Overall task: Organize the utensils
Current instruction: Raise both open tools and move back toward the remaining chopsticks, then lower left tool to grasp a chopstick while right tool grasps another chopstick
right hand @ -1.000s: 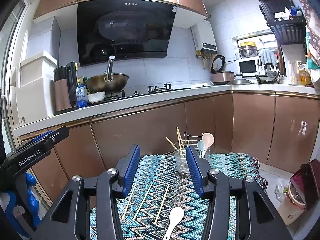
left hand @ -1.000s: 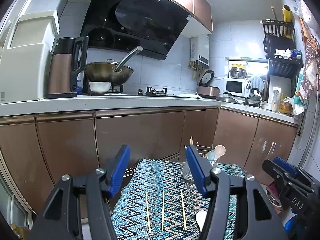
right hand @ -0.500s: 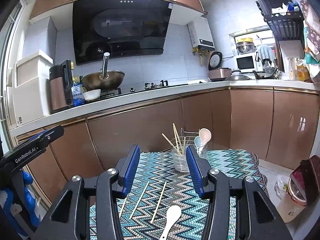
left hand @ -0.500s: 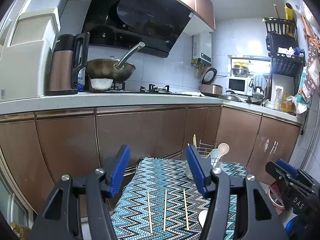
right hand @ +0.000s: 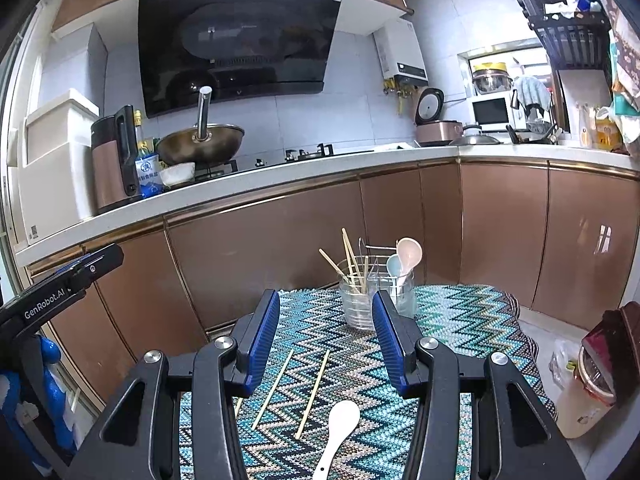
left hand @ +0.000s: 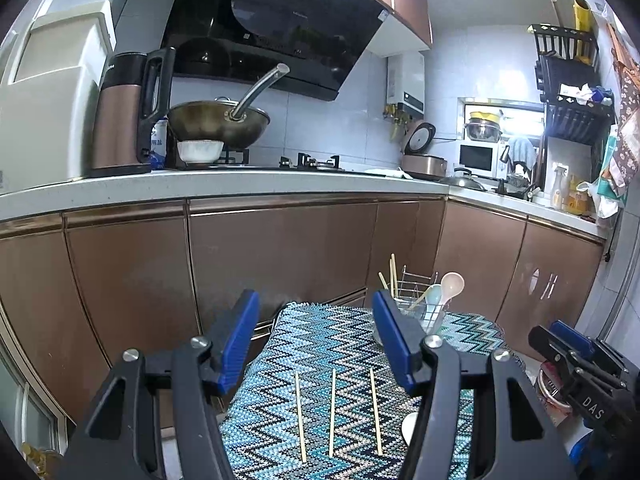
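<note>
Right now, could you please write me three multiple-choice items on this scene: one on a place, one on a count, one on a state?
1. Where does the white spoon lie?
A. On the zigzag cloth
B. In a jar
C. On the counter

2. How many loose chopsticks lie on the cloth?
A. One
B. Three
C. Six

3. How is the right gripper?
A. Shut on a spoon
B. Shut on a chopstick
C. Open, holding nothing

Answers: 1 A, it lies flat on the cloth below the gripper; 2 B, the left wrist view shows three side by side; 3 C, its blue pads stand apart with nothing between them.
</note>
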